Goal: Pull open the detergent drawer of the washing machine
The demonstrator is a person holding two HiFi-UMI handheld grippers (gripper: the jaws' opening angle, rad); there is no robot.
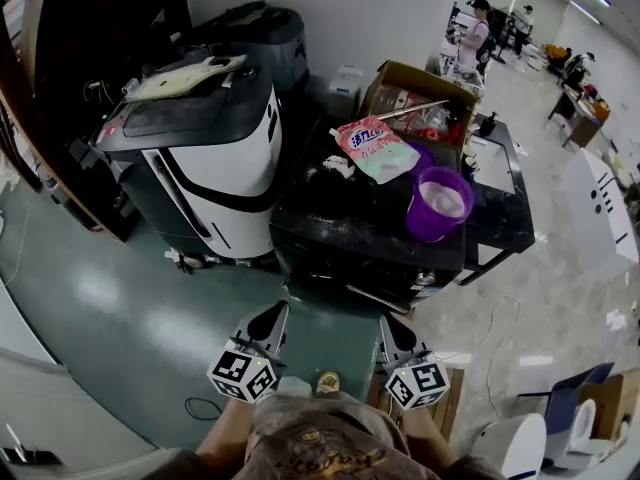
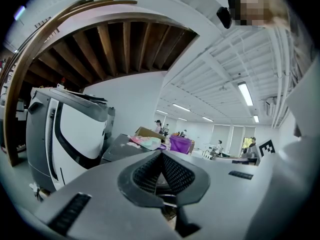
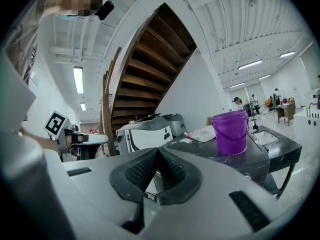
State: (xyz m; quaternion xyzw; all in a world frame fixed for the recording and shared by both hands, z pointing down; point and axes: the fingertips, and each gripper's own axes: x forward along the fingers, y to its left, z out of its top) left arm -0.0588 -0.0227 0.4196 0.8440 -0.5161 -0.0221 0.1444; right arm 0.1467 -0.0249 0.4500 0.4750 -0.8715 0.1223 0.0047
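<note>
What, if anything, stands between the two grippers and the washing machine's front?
Nothing visible. Only floor separates the left gripper and right gripper from the washing machine; the purple bucket sits on top.

A wooden staircase (image 3: pixel 145 69) rises against a white wall (image 1: pixel 330 8) over a glossy green floor (image 1: pixel 120 308) — strip lights (image 2: pixel 246 93) line the white ceiling (image 2: pixel 210 59).

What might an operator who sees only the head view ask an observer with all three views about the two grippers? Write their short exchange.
Operator: Is the left gripper open?
Observer: No. The left gripper view shows its jaws together, with nothing between them.
Operator: And the right gripper?
Observer: The right gripper view shows it shut too, and empty.
</note>
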